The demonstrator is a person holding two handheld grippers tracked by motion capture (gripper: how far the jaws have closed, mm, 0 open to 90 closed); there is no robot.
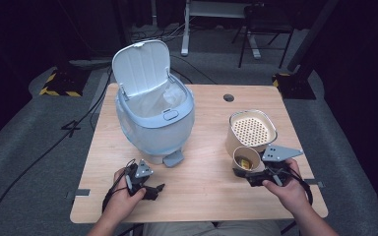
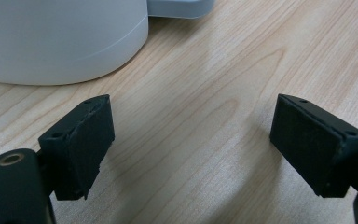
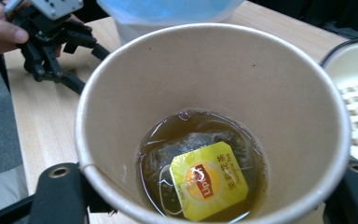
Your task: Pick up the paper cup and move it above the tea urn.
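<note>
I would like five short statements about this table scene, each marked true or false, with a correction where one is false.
1. The right gripper holds a paper cup. True.
2. The paper cup is empty. False: it holds brown tea, a tea bag and its yellow tag.
3. The lid of the trash bin stands open. True.
4. The left gripper is shut on the bin's pedal. False: its jaws stand wide apart over the bare wooden table, holding nothing.
5. The strainer container stands to the left of the bin in the high view. False: it stands to the right, just behind the cup.
</note>
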